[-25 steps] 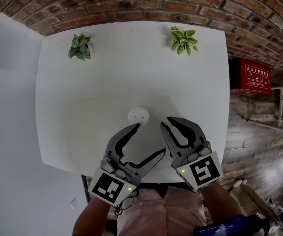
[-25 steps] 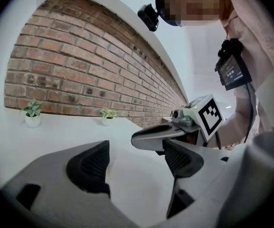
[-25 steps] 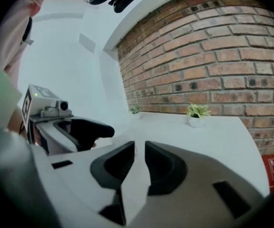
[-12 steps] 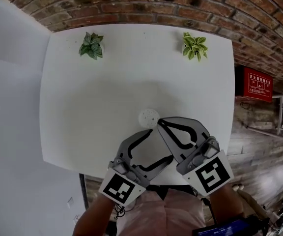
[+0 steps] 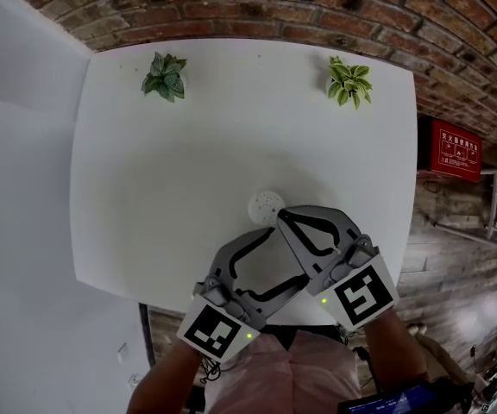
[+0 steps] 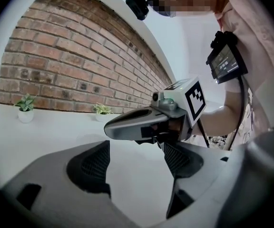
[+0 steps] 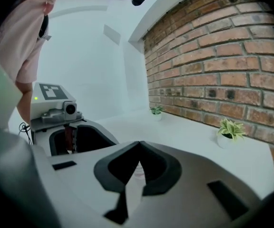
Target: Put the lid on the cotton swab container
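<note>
The cotton swab container (image 5: pixel 266 205) is a small round white thing near the front of the white table (image 5: pixel 145 179). Its top shows little dots. It is too small to tell if the lid is on, and nothing inside it can be seen. In the right gripper view only a pale sliver of it (image 7: pixel 137 169) peeks through the gap under the jaw tips.

The right gripper (image 5: pixel 279 215) has its two jaws pressed together at the tips, with nothing between them. The tips sit just beside the container. The left gripper (image 5: pixel 270 255) has its jaws wide apart and holds nothing. One of its jaws goes under the right gripper and is partly hidden there.

The jaws are smooth grey with dark bumpy pads inside.

Two small leafy plants stand at the back of the table, a dark green one (image 5: pixel 166 76) and a lighter one (image 5: pixel 349 80). Behind them is a rough red brick wall (image 5: pixel 257 7).
</note>
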`<state>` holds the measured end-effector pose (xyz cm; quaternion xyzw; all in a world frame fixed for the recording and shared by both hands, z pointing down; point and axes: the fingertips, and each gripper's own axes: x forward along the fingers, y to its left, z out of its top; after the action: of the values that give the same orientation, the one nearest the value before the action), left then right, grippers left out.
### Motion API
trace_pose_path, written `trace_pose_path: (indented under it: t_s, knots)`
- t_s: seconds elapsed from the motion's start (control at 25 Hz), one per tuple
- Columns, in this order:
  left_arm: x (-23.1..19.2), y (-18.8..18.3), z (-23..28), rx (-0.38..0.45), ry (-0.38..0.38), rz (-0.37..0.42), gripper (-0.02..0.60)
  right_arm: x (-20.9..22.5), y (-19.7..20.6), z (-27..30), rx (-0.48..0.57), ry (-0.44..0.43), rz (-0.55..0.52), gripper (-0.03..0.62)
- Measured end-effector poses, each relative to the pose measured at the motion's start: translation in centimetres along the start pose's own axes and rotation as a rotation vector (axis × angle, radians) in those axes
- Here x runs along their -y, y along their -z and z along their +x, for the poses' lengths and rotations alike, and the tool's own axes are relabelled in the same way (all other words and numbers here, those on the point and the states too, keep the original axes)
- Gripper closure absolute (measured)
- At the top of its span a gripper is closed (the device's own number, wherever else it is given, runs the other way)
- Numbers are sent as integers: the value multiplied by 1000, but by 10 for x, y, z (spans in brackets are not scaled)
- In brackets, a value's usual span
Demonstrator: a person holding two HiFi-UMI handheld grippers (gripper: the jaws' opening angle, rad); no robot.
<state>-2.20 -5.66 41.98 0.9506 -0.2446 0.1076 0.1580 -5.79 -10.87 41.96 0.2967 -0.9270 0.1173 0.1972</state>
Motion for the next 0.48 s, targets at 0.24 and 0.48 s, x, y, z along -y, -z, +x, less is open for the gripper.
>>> trace_pose_path:
  t_s: [0.24,0.48]
  knots:
    - [0,-1,2,-5,-1,8,219,3,8,2,-13,-7,10,588]
    - [3,-1,-1,-14,-1,22,219,8,-3,-3,59,-15,136,586]
